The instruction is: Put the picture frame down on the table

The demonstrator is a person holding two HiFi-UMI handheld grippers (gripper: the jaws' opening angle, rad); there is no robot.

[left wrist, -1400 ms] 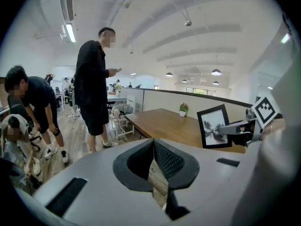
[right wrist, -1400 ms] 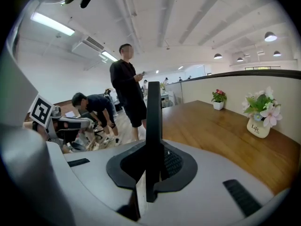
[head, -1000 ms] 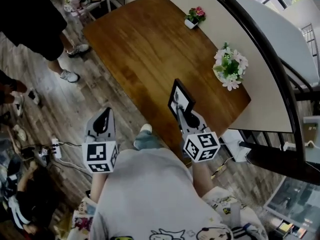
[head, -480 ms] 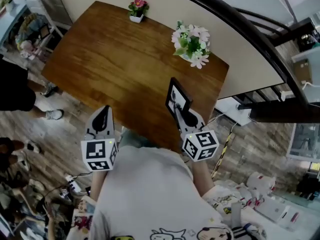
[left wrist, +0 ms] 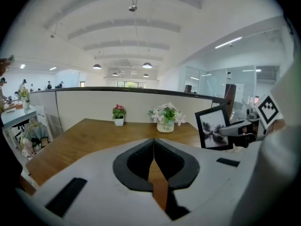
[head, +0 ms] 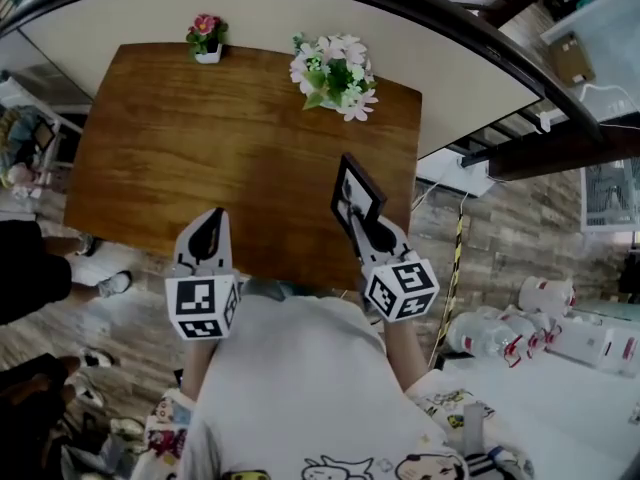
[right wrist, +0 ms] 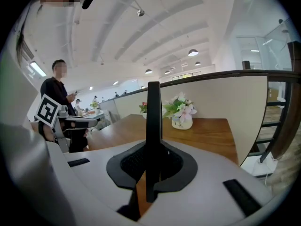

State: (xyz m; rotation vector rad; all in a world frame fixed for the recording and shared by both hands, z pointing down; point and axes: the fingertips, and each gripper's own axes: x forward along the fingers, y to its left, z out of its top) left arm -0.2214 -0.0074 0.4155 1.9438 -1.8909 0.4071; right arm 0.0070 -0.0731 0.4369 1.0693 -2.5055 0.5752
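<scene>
A black picture frame (head: 355, 196) with a grey print stands upright above the near right part of the wooden table (head: 200, 148), clear of its top. My right gripper (head: 360, 226) is shut on the frame's lower edge. In the right gripper view the frame (right wrist: 153, 121) shows edge-on between the jaws (right wrist: 153, 161). My left gripper (head: 211, 218) hovers at the table's near edge, shut with nothing in it; its pads meet (left wrist: 153, 142). The left gripper view shows the frame (left wrist: 215, 127) from the front, off to the right.
A white pot of pale flowers (head: 333, 71) and a small pot of pink flowers (head: 207, 38) stand along the table's far edge, against a low partition (head: 420, 28). A person's legs (head: 40, 273) are at the left. White bottles (head: 510, 328) lie on the floor at the right.
The view has swung round, so the table now lies square in front. Both grippers moved with it; the left one went from over the floor to the table's near edge. The frame stays gripped.
</scene>
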